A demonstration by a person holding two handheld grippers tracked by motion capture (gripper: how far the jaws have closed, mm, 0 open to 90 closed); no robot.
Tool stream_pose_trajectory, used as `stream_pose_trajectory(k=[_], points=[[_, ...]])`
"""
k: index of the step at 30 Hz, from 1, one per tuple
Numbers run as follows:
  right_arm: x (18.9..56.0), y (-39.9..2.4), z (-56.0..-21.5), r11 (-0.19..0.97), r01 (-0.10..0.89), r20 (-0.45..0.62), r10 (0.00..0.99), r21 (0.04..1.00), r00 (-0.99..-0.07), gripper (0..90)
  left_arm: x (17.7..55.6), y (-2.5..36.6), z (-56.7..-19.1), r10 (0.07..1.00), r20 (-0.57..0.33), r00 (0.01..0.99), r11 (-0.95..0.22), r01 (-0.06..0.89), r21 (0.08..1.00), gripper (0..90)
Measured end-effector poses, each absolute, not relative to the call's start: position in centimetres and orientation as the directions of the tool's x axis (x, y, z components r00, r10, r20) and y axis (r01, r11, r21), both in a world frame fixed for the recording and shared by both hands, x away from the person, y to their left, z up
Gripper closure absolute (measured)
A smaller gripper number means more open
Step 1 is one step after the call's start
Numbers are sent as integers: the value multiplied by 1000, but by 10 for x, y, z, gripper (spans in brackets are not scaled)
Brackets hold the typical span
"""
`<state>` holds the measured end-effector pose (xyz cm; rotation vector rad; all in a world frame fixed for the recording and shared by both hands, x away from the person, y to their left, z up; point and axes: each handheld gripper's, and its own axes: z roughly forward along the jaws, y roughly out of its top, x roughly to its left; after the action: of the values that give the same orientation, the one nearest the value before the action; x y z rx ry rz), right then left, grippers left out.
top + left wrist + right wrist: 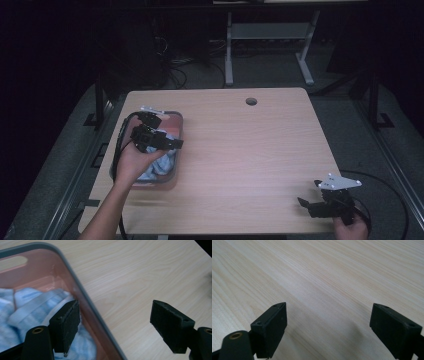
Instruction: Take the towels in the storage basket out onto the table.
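Note:
A grey-rimmed, pink-walled bin (176, 131) stands on the left side of the wooden table (240, 150). Light blue cloth (162, 162) lies bunched inside it. My left gripper (175, 144) hovers over the bin's right rim, open and empty. In the left gripper view the bin's rim (82, 290) runs between the jaws, with the blue cloth (27, 307) beside the left jaw and my left gripper (115, 325) spanning the rim. My right gripper (306, 206) rests low near the table's front right corner, open, with bare wood between its jaws (328, 330).
A round cable hole (251, 101) sits near the table's far edge. Cables trail from both grippers. Beyond the table stand a grey desk frame (265, 35) and dark floor. Bare wood stretches between the bin and the right gripper.

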<state>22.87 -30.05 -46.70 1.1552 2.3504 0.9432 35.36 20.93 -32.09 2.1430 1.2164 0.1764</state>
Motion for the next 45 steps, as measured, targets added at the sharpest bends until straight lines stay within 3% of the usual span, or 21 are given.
stream_pose_trajectory(k=[18,35,45], points=[[228,-298,-467,454,554,-27,790,698,-613,137,362,261,-344,901,-202,384,-222,808,546,206],[228,-296,-465,451,549,-25,788,704,-615,137,372,266,-373,938,-160,307,-209,871,445,190],[227,-296,-464,452,543,-31,787,708,-616,137,385,254,-394,943,-113,312,-262,909,323,252]])
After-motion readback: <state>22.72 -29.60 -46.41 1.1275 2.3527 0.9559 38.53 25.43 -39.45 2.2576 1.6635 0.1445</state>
